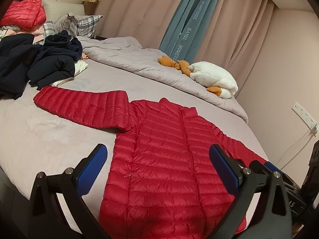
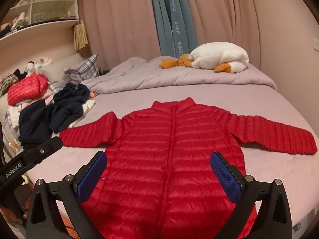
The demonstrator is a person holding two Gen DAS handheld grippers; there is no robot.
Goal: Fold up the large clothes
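Observation:
A red quilted down jacket point(image 1: 165, 159) lies flat and zipped on the bed, front up, collar away from me, both sleeves spread out to the sides; it also shows in the right wrist view point(image 2: 171, 149). My left gripper point(image 1: 157, 155) is open and empty, hovering above the jacket's lower body. My right gripper point(image 2: 158, 163) is open and empty, above the jacket's lower middle. The left gripper's body shows at the left edge of the right wrist view point(image 2: 30, 159), and part of the right gripper shows at the lower right of the left wrist view point(image 1: 273, 167).
A pile of dark navy clothes point(image 2: 53, 117) lies left of the jacket. A folded red jacket point(image 2: 28, 89) sits on a stack near the plaid pillows point(image 2: 83, 69). A rumpled duvet point(image 2: 179, 75) and a white plush goose point(image 2: 217, 59) lie at the far side. Curtains stand behind.

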